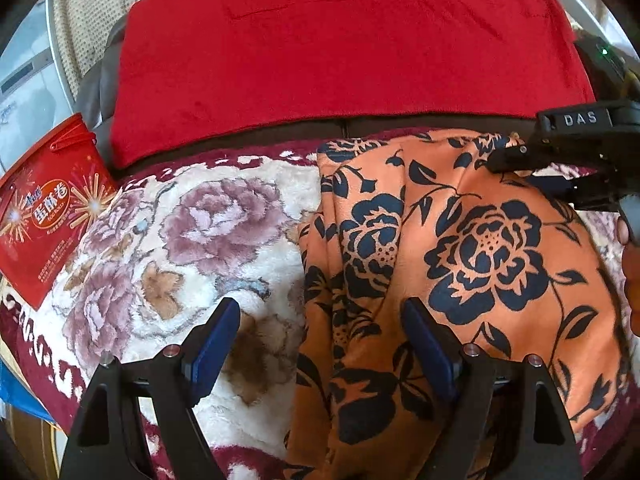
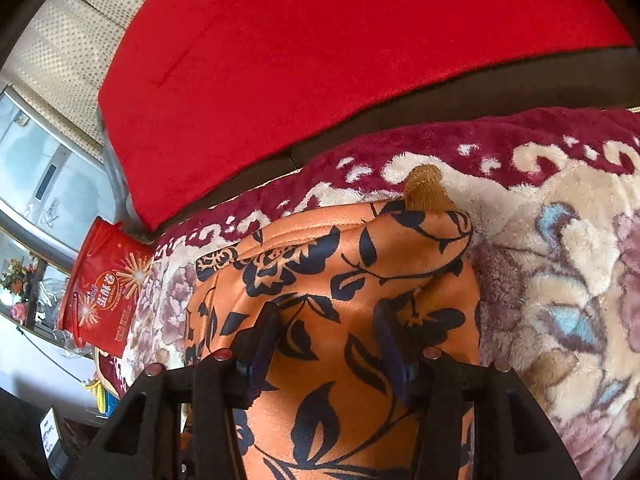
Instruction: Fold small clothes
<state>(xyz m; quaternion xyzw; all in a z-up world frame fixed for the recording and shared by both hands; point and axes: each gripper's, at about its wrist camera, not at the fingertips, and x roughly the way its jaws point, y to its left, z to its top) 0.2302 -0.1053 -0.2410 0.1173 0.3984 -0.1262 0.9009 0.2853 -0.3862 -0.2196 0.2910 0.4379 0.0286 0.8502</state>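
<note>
Orange floral garment (image 1: pixel 472 248) bunched on plush blanket (image 1: pixel 192 240), partly folded | left gripper (image 1: pixel 324 340) spread, garment's edge between jaws | right gripper (image 2: pixel 328 344) parted over cloth, unclamped | flattening, final folds remain | red box (image 1: pixel 44 216) beyond left jaw

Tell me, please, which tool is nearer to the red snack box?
Left. The left tool hangs over the blanket nearer the red snack box; the right tool is over the orange garment, farther off.

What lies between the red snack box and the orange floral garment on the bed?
In the left wrist view, only the plush cream blanket with purple flowers lies between the red snack box and the orange black-flowered garment.
</note>
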